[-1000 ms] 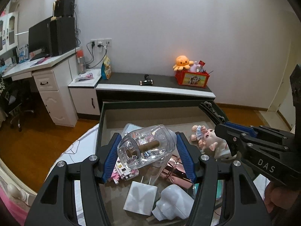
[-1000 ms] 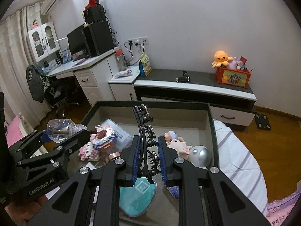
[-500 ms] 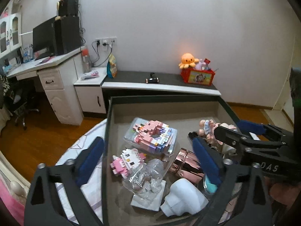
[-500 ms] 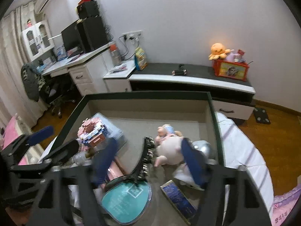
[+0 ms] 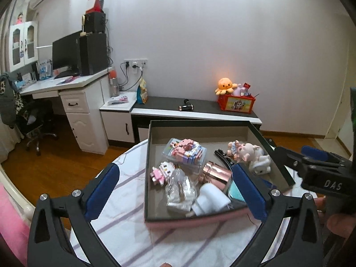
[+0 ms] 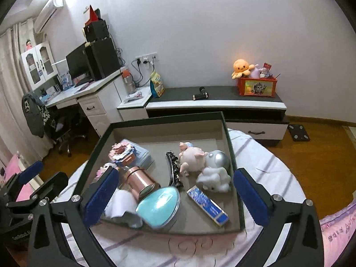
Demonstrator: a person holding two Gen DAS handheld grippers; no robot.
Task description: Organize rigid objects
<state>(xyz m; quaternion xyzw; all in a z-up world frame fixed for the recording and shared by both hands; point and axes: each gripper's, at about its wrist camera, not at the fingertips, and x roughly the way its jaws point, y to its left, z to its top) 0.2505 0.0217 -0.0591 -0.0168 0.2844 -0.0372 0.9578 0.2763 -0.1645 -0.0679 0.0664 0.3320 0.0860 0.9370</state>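
Observation:
A dark-rimmed box (image 5: 200,125) (image 6: 169,121) on a round clothed table holds the objects. The clear bottle (image 5: 180,183) lies in its near left part beside a pink block figure (image 5: 161,173). The black hair clip (image 6: 173,170) lies in the middle next to a pig doll (image 6: 192,159). A copper tin (image 6: 139,181), a teal case (image 6: 159,205) and a blue bar (image 6: 208,204) lie nearby. My left gripper (image 5: 175,191) is open and empty above the box's near edge. My right gripper (image 6: 174,197) is open and empty over the box front.
The table has a white striped cloth (image 5: 124,218). A low cabinet (image 6: 213,102) with a red toy box (image 6: 255,86) stands behind, a white desk (image 5: 66,89) and office chair (image 5: 33,120) at left. Wooden floor surrounds the table.
My left gripper let go of the clear bottle, which now lies in the box. My right gripper released the black hair clip into the box. Both opened wide and pulled back.

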